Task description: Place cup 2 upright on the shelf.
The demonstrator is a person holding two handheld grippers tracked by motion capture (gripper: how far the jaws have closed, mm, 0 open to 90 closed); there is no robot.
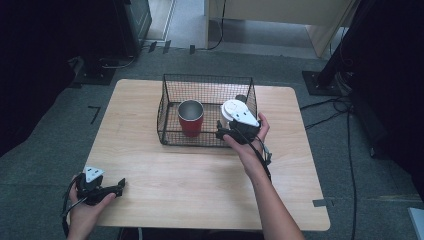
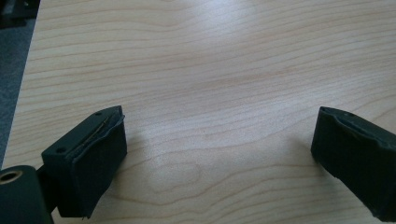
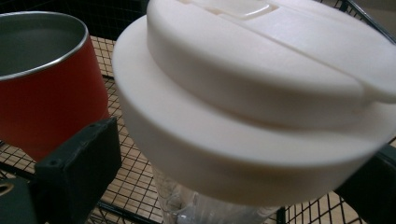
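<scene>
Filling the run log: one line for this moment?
left gripper: open, on table | right gripper: open around white-lidded bottle | bottle, red cup: in wire basket

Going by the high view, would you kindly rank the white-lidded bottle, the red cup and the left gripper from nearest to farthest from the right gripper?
1. White-lidded bottle: right at the right gripper, in the wire basket's right part.
2. Red cup: just to its left, inside the basket.
3. Left gripper: far off at the table's near-left corner.

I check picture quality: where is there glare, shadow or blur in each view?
High view: sharp on the table, dark at the side edges. Left gripper view: pale glare on the wood, soft shadows beside the fingers. Right gripper view: the white lid is very close and bright, slightly soft.
</scene>
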